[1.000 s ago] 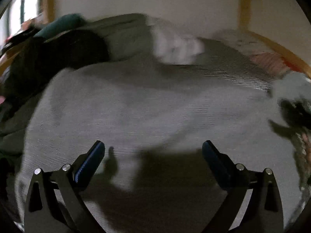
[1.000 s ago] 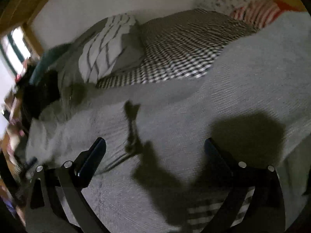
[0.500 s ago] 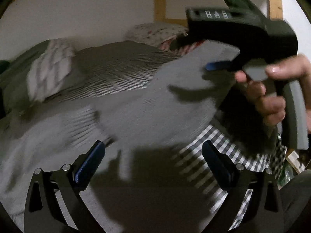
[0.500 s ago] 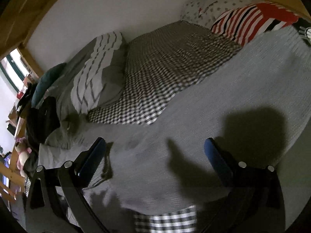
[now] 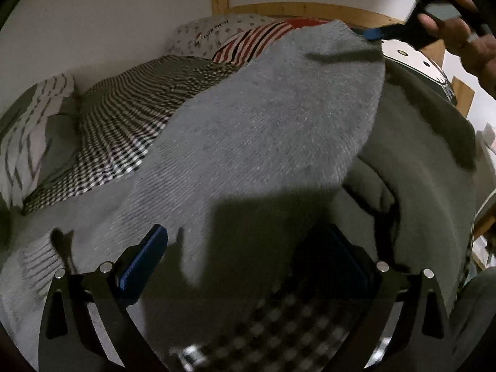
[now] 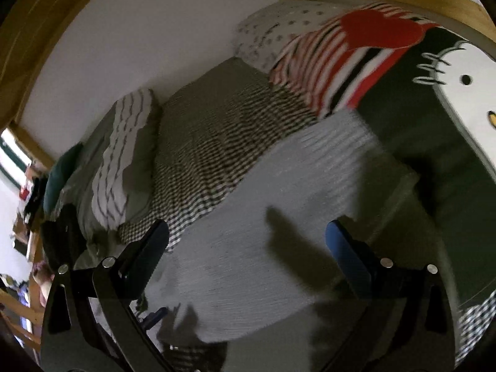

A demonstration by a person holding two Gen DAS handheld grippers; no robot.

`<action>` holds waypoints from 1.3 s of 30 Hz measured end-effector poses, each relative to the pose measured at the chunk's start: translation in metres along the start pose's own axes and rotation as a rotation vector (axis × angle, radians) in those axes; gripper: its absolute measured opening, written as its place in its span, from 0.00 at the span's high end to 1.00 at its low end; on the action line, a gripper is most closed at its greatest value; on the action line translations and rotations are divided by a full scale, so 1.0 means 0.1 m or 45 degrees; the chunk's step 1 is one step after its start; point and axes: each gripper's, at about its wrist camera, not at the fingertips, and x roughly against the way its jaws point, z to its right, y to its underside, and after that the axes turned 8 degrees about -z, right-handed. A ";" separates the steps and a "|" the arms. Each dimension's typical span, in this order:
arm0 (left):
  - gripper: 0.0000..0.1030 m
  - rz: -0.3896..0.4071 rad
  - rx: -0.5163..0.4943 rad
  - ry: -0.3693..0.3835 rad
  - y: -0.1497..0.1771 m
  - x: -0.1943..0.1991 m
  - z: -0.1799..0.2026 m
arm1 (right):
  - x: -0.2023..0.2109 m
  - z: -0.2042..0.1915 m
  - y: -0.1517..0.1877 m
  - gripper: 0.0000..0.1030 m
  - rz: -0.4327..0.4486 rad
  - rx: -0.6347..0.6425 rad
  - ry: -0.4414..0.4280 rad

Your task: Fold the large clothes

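Grey knit sweater [image 5: 263,142] is lying spread over the checked bed cover [image 5: 124,130], near the pillows. Left tool [image 5: 248,257] and right tool [image 6: 248,251] are both hovering wide open, gripping nothing.

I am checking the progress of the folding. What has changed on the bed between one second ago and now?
Both tools swung toward the head of the bed: the red striped pillow and the cartoon-face cushion came into view. The right tool, seen from the left wrist, rose toward the far edge of the grey knit garment. The left tool stayed open, and the garment stayed spread.
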 end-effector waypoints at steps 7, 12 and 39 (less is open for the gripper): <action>0.52 -0.056 0.024 0.042 -0.14 -0.09 0.05 | 0.13 0.55 -0.05 0.03 -0.025 -0.161 -0.100; 0.74 -0.067 0.046 0.070 -0.24 -0.10 0.03 | 0.19 0.74 0.00 0.03 -0.035 -0.216 -0.233; 0.89 -0.116 0.048 0.040 -0.22 -0.02 0.04 | 0.01 0.40 -0.28 0.91 -0.015 -0.065 -0.285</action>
